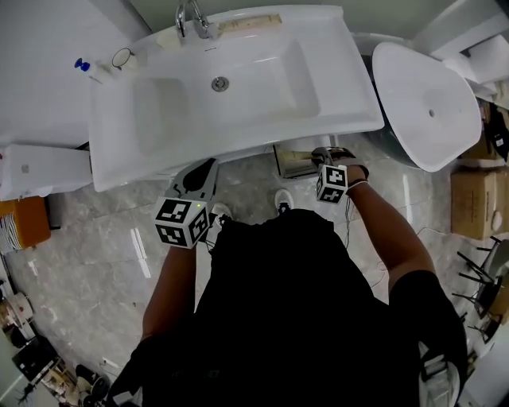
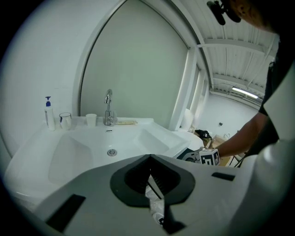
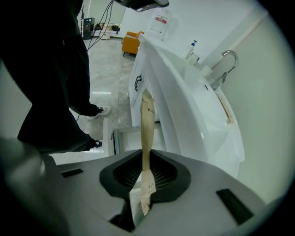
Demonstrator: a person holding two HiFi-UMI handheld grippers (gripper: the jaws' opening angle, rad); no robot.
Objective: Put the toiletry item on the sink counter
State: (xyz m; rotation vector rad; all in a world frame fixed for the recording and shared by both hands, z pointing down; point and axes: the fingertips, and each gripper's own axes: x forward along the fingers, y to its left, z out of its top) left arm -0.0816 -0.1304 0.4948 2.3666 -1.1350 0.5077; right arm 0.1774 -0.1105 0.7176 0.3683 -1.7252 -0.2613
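Note:
My right gripper (image 1: 323, 157) hangs below the front edge of the white sink (image 1: 238, 131), pointing steeply down. In the right gripper view it (image 3: 146, 162) is shut on a long, slim tan paper packet (image 3: 147, 122) that sticks out past the jaws beside the sink (image 3: 184, 92). My left gripper (image 1: 208, 167) is at the sink's front edge, aimed at the basin (image 2: 87, 147). Its jaws (image 2: 150, 177) are closed with a small white crumpled packet (image 2: 156, 203) between them. A similar flat tan packet (image 1: 248, 24) lies on the counter behind the faucet (image 1: 193, 19).
A blue-topped pump bottle (image 1: 86, 68), a glass (image 1: 122, 57) and a paper cup (image 2: 91, 120) stand at the counter's back left. An open drawer (image 1: 294, 160) shows under the sink. A white oval fixture (image 1: 425, 103) and cardboard boxes (image 1: 477, 203) are to the right.

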